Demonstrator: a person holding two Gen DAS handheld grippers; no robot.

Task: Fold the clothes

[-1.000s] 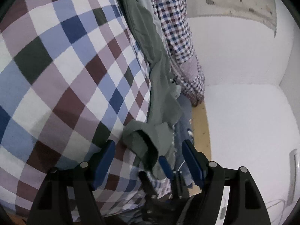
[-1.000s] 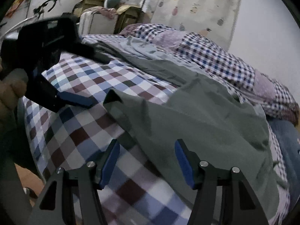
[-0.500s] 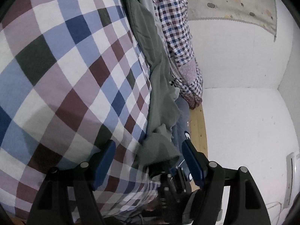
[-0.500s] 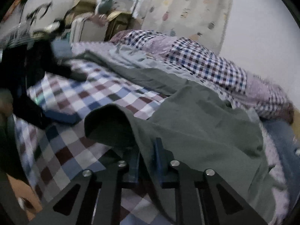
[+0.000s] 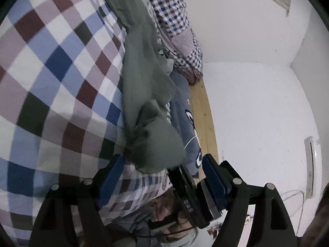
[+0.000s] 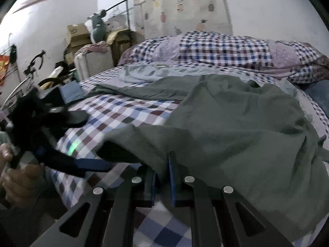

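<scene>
A grey-green garment [image 6: 236, 123] lies spread and rumpled across a checked bedspread [image 6: 127, 113] on a bed, its long axis running from the near edge toward the pillows [image 6: 226, 47] at the far end. The right gripper [image 6: 161, 182] is clamped on the garment's near hem, its blue pads pinched together with cloth between them. The left gripper [image 5: 162, 177] stands wide open just beside a bunched corner of the same garment [image 5: 158, 144], which sits between and slightly beyond its fingers; nothing is held there. In the right wrist view the left gripper [image 6: 67, 160] appears at the near left, gripped by a hand [image 6: 20, 177], pointing in under the lifted hem. The right gripper is therefore the nearer and already has the cloth; the left lies to the garment's left, along its short side.

A second ago the right gripper was open above the fabric and has since closed on it, while the corner in front of the left gripper has risen and bunched closer.
</scene>
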